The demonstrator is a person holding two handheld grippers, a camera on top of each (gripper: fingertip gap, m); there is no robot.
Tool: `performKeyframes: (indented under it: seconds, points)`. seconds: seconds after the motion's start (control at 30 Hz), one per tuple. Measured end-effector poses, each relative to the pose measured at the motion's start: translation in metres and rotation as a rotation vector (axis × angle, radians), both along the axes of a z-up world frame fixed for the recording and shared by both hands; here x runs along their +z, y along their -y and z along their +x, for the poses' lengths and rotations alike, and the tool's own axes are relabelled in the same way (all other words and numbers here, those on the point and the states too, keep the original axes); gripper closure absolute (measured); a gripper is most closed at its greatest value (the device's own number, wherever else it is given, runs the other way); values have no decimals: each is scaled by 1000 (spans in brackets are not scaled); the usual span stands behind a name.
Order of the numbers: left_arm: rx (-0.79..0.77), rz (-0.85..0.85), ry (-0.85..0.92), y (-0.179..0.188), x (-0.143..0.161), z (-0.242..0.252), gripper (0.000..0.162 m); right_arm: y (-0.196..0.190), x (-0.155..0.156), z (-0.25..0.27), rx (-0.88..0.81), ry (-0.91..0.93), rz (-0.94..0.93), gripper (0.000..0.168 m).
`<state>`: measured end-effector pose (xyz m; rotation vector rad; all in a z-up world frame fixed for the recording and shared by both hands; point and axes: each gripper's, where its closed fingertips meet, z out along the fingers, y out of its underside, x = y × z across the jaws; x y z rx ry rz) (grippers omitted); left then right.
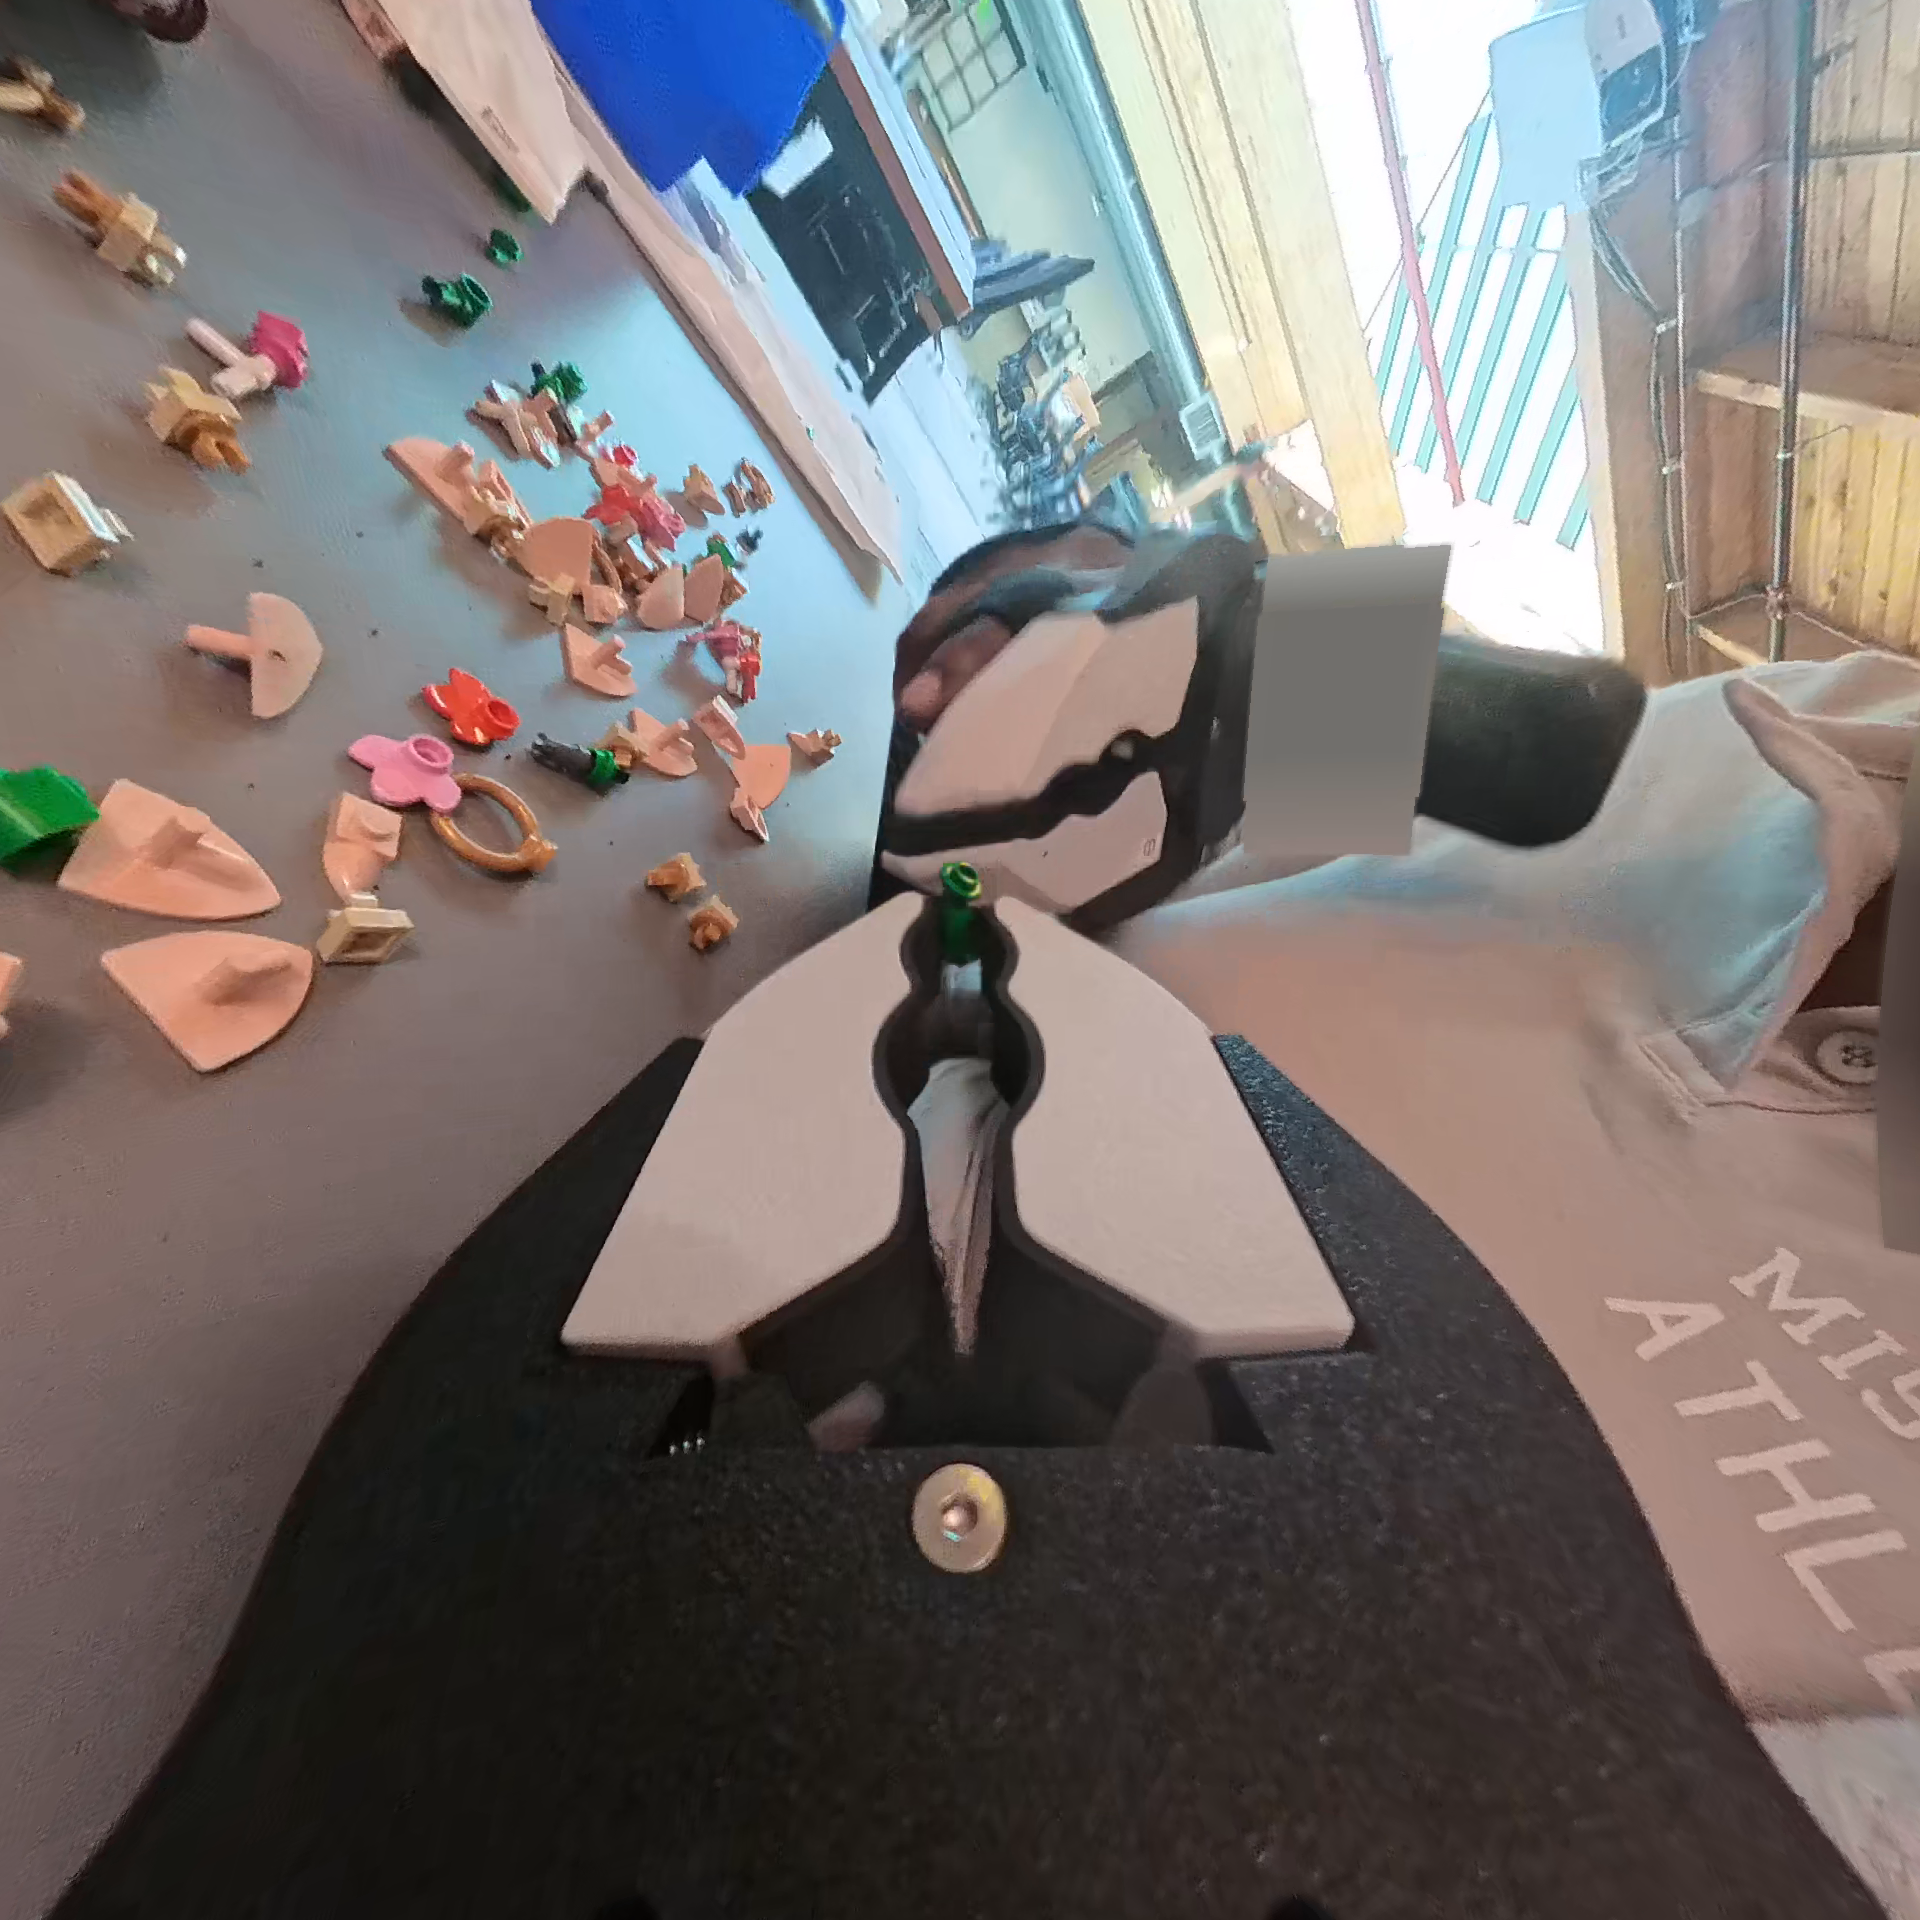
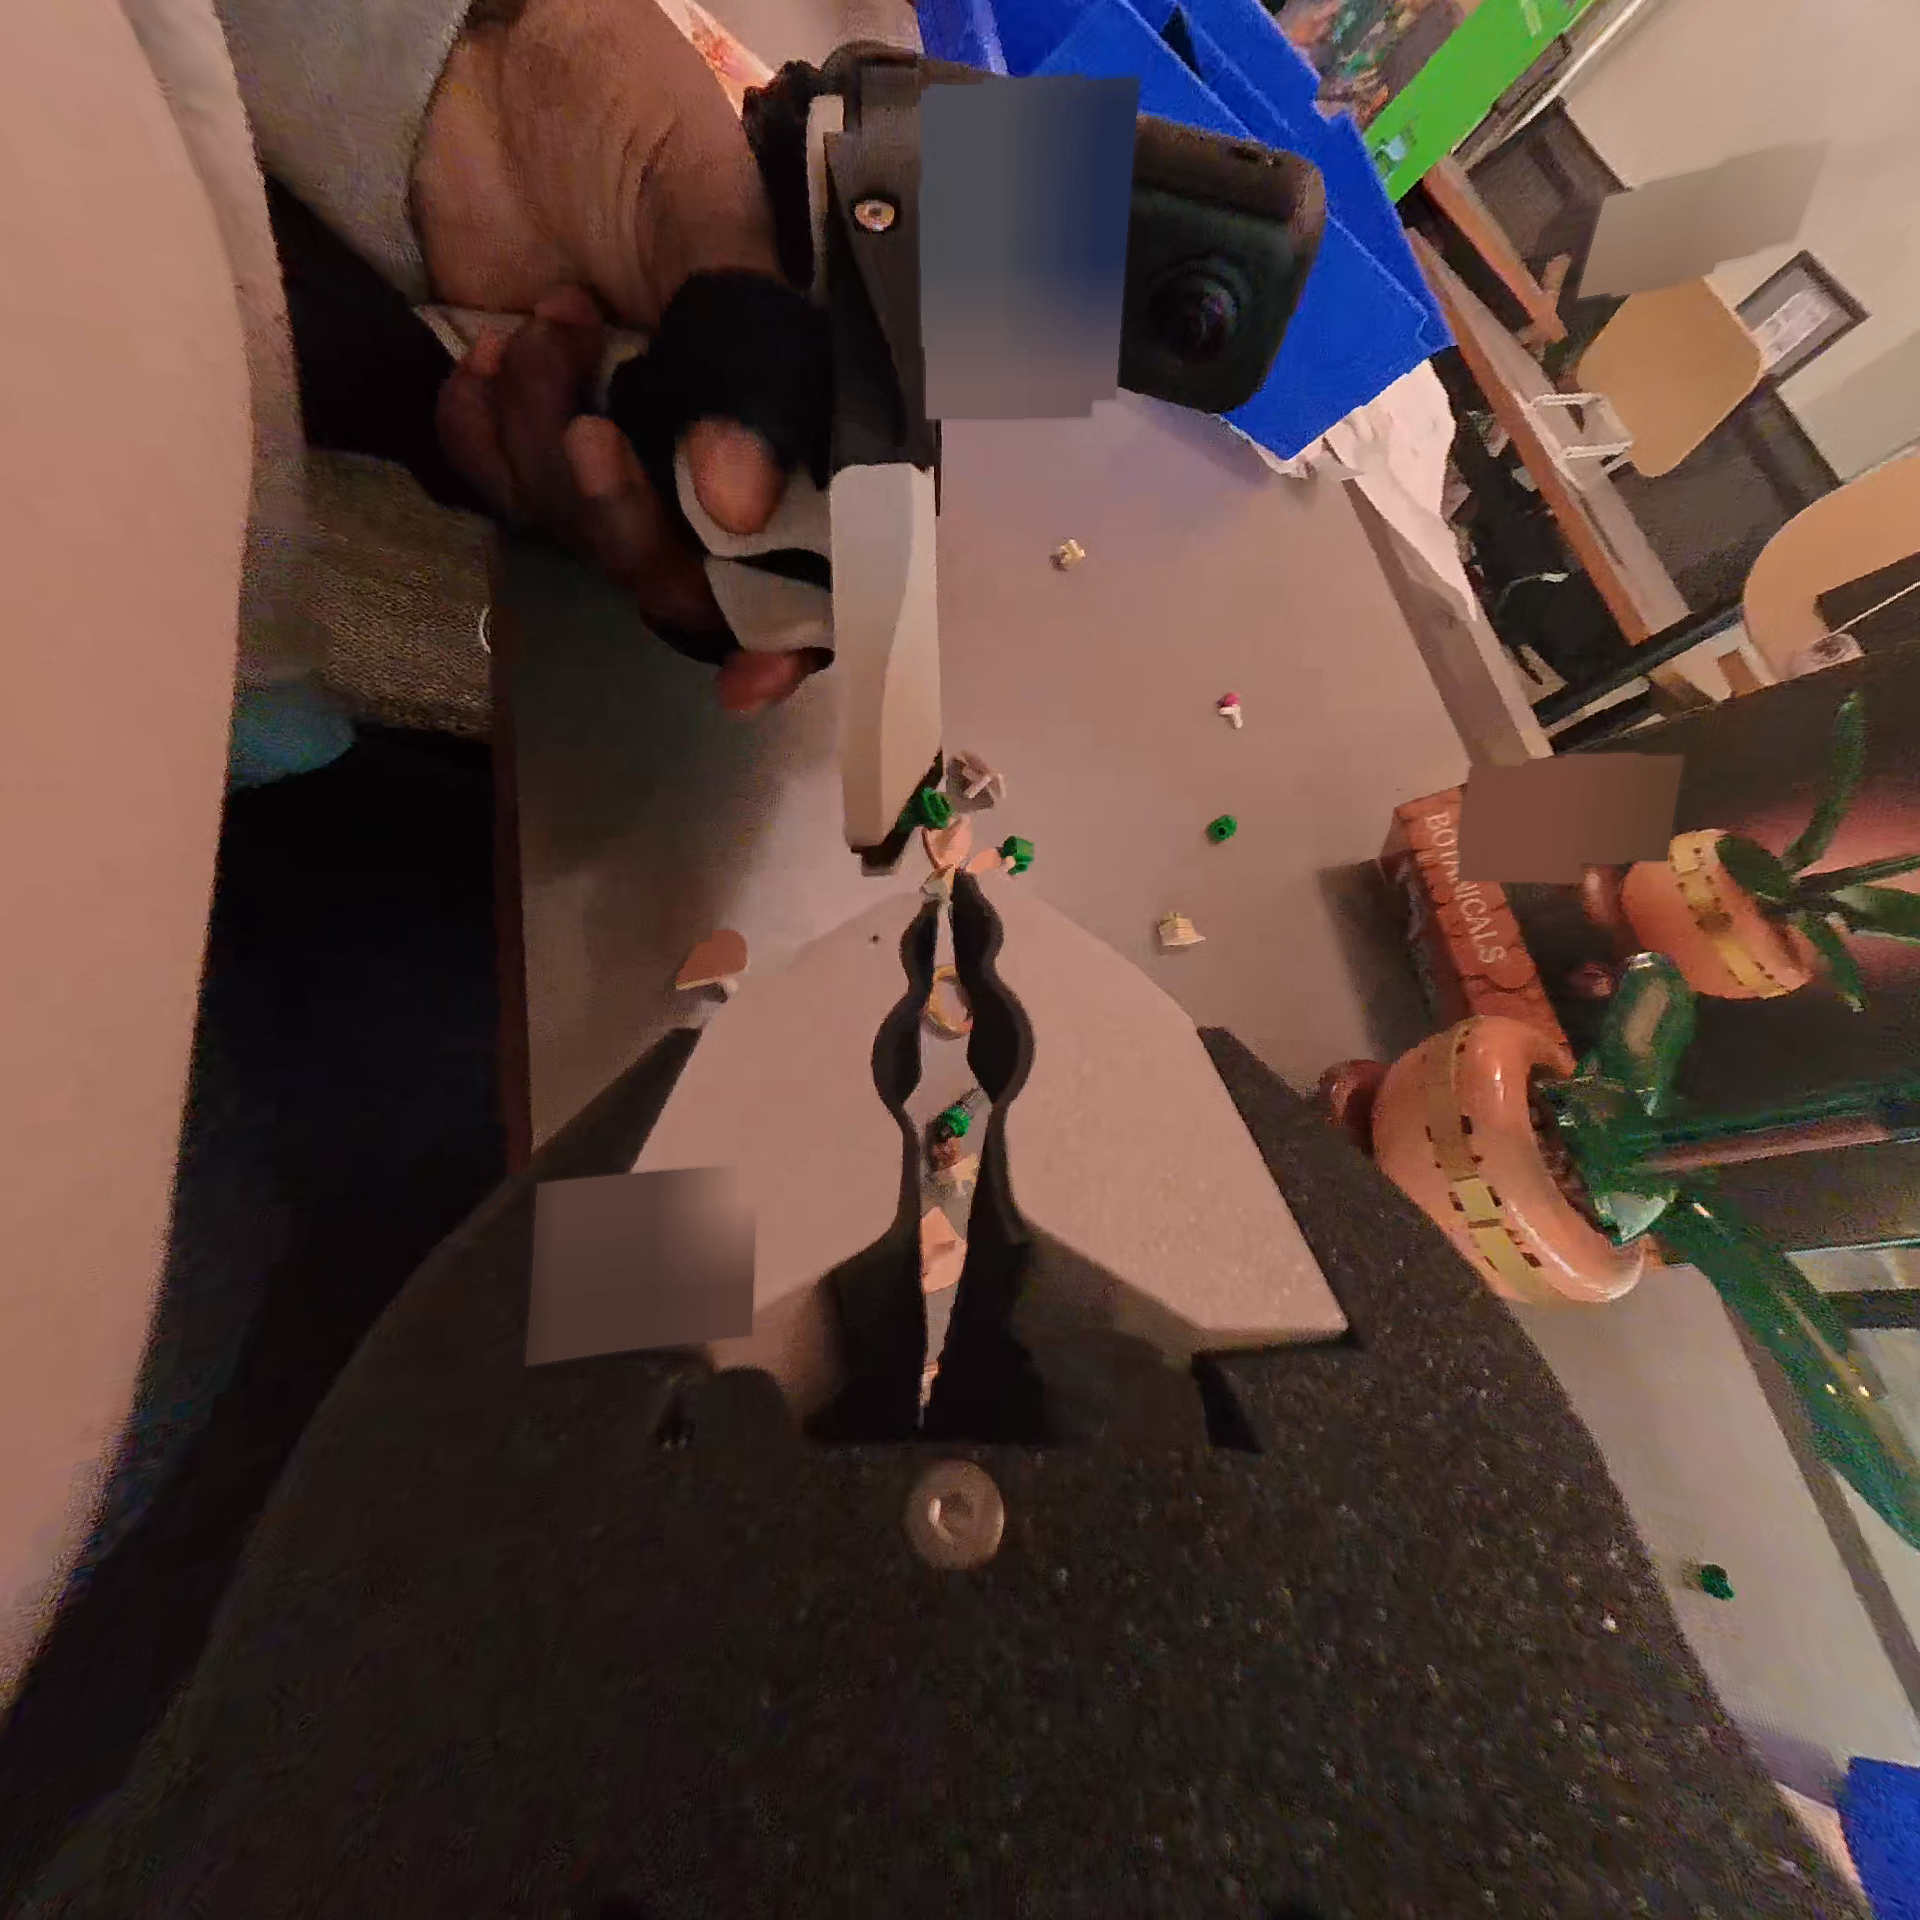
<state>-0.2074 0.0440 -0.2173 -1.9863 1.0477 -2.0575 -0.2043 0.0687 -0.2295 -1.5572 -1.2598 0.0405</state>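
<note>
My left gripper [image 1: 958, 920] is shut on a small green stem piece [image 1: 958, 914] whose studded top sticks out past the fingertips. In the right wrist view it shows side-on, a hand around it, with the green piece [image 2: 928, 805] at its tip. My right gripper [image 2: 943, 896] is nearly shut, with a small pale piece [image 2: 938, 881] pinched at its tips, close under the left gripper's tip. In the left wrist view the right gripper [image 1: 925, 868] sits just beyond the green piece, almost touching it. Both grippers are held above the grey table [image 2: 1091, 675].
Many loose toy brick parts lie on the table: pink petals [image 1: 166, 857], a red flower [image 1: 473, 707], a gold ring [image 1: 494, 821], green bits [image 1: 457, 296]. A picture box with potted plants [image 2: 1496, 1039] stands at the right. Blue bins [image 2: 1330, 270] stand behind. The person's pale shirt [image 1: 1455, 1091] is close.
</note>
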Motion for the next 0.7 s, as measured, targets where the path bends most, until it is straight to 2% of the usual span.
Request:
performKeyframes:
  seconds: [0.1,0.2,0.4,0.5,0.6,0.7]
  points:
    - [-75,13,-54,8,-6,-5,156,7,0,-2,102,-33,-104,148]
    - [-147,3,-97,18,-10,-7,156,19,6,-12,237,-72,-180,149]
    - [-304,49,-170,38,-16,-14,156,38,-6,-22,430,4,-305,151]
    - [-377,87,-214,47,-18,-16,156,48,-11,-27,522,69,-318,158]
    - [-406,100,-253,50,-23,-17,156,52,-17,-29,547,102,-322,161]
    - [-376,90,-282,51,-31,-17,156,53,-24,-29,494,111,-315,162]
